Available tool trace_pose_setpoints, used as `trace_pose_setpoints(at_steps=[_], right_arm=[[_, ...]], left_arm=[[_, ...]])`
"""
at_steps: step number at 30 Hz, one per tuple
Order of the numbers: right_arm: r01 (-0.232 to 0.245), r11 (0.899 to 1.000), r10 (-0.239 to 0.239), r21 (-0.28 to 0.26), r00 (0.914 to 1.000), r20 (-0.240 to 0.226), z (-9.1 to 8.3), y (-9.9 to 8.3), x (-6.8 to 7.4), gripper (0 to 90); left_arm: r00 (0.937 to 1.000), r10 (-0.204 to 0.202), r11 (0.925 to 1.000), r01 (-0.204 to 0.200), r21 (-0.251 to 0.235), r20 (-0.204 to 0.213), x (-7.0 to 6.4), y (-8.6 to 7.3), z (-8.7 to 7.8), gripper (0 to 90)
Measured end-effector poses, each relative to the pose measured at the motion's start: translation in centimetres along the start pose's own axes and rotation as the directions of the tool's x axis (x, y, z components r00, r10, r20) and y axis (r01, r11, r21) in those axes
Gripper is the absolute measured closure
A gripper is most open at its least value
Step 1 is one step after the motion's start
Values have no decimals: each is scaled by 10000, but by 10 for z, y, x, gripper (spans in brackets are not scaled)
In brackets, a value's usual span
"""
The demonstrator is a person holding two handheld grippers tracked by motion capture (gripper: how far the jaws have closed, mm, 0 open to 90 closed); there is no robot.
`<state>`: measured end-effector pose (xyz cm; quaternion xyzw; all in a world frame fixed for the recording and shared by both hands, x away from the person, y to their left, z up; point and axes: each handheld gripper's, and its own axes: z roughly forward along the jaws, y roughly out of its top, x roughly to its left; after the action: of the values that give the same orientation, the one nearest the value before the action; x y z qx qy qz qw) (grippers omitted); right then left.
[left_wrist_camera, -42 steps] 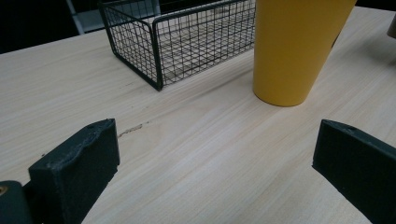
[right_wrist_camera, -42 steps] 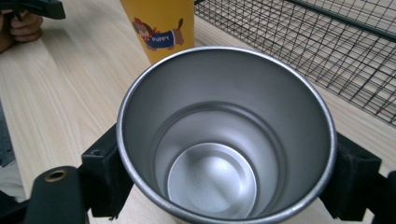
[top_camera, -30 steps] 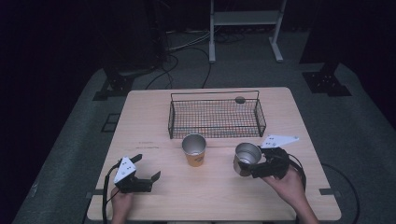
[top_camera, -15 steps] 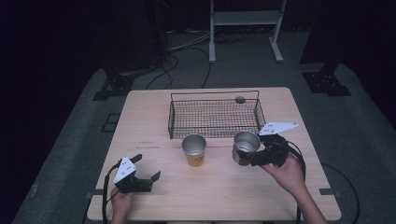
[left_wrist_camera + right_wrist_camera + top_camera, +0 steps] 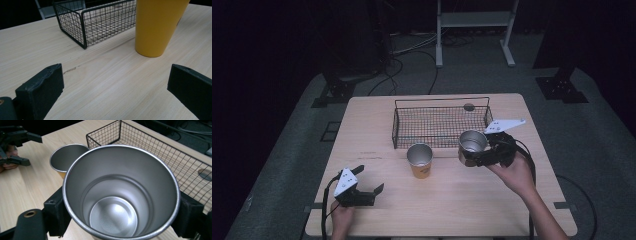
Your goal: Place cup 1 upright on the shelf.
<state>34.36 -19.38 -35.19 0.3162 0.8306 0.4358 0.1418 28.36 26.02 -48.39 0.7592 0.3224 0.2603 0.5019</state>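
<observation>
My right gripper point(image 5: 475, 152) is shut on a steel cup point(image 5: 473, 144), held upright above the table just in front of the wire basket point(image 5: 398, 129). In the right gripper view the steel cup point(image 5: 120, 192) is empty and its sides sit between the two black pads point(image 5: 56, 212). A yellow cup point(image 5: 420, 160) with a metal inside stands on the table left of it, and the yellow cup point(image 5: 157, 25) rises ahead in the left gripper view. My left gripper point(image 5: 368, 180) rests open near the table's front left corner, nothing between its fingers point(image 5: 41, 88).
The black wire basket point(image 5: 82, 22) stands empty at the back middle of the wooden table point(image 5: 372, 130). A small dark round spot point(image 5: 469, 107) marks the table behind the basket. Cables and a white stand point(image 5: 472, 22) lie on the floor beyond.
My right gripper has lifted the steel cup and carried it away from me and slightly left, toward the basket. The left gripper has stayed in place.
</observation>
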Motion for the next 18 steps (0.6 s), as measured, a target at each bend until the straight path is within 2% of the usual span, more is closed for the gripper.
trace_pose_setpoints(at_steps=[7,10,18], right_arm=[[540,9984,-544,136,9979,337,4,13,1,175],[632,9979,-639,159,9970,436,6,18,-1,175],[464,9985,-475,290,9982,357,13,27,-11,175]], left_arm=[[10000,-2,10000,2,-1,5,0,0,0,0],[10000,24,10000,-24,-1,3,0,0,0,0],[10000,58,10000,-58,24,17,0,0,0,0]])
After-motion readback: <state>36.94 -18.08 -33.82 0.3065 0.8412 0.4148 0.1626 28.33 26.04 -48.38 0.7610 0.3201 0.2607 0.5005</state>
